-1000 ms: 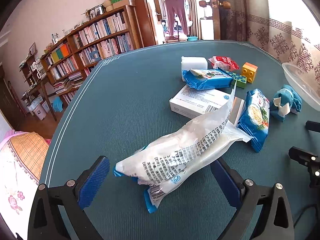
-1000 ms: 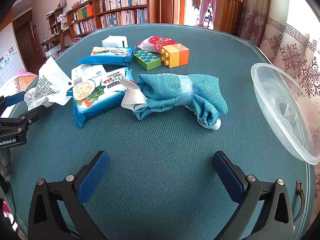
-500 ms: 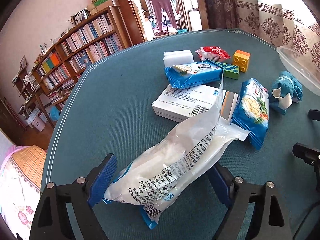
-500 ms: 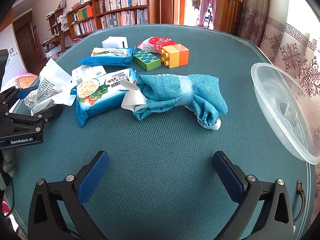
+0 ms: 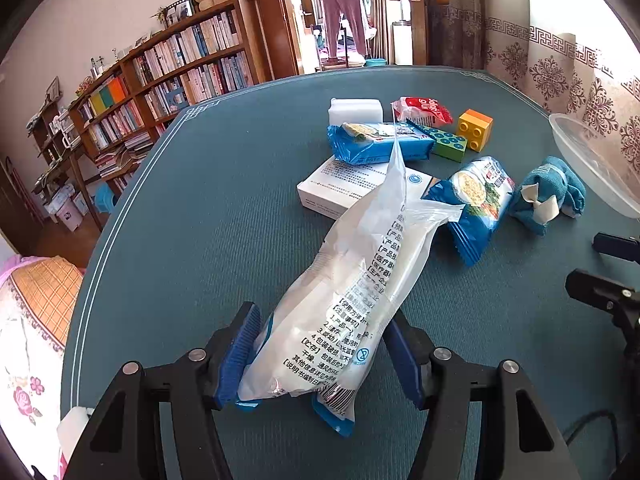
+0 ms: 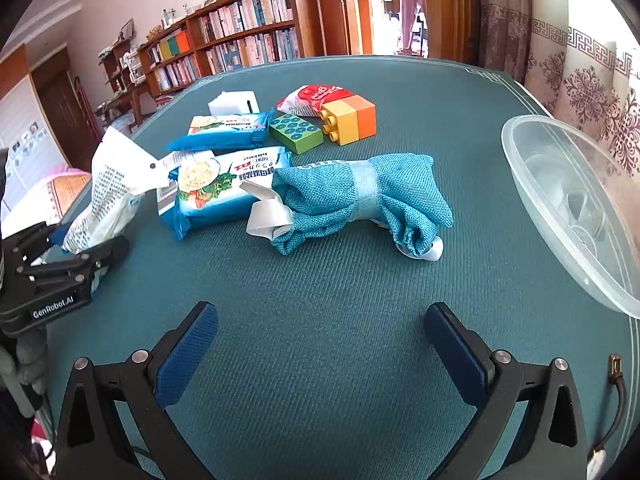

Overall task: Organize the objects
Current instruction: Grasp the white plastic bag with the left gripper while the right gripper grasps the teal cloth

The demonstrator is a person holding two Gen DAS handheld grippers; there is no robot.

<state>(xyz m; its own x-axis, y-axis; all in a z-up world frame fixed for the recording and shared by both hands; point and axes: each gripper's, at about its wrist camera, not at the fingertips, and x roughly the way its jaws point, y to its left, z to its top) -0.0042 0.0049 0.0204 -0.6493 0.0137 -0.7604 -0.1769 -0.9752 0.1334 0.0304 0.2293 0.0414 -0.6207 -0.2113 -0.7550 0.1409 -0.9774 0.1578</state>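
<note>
My left gripper [image 5: 320, 354] is shut on the near end of a long white plastic bag [image 5: 352, 280] with black print, on the teal table. The bag also shows in the right wrist view [image 6: 108, 196], held by the left gripper [image 6: 80, 248]. My right gripper [image 6: 320, 352] is open and empty over bare cloth, short of a rolled teal cloth pouch [image 6: 360, 196]. A clear plastic bowl [image 6: 560, 208] stands at the right edge.
Beyond lie two blue snack packs [image 6: 224, 188] [image 6: 224, 130], a white box [image 5: 352, 190], a white block [image 6: 234, 104], a red packet [image 6: 312, 98], a green brick [image 6: 296, 134] and a yellow-orange brick [image 6: 350, 120]. A bookshelf [image 5: 168, 80] stands behind the table.
My left gripper moved forward around the white bag and its jaws closed on it. The right gripper stayed still and open.
</note>
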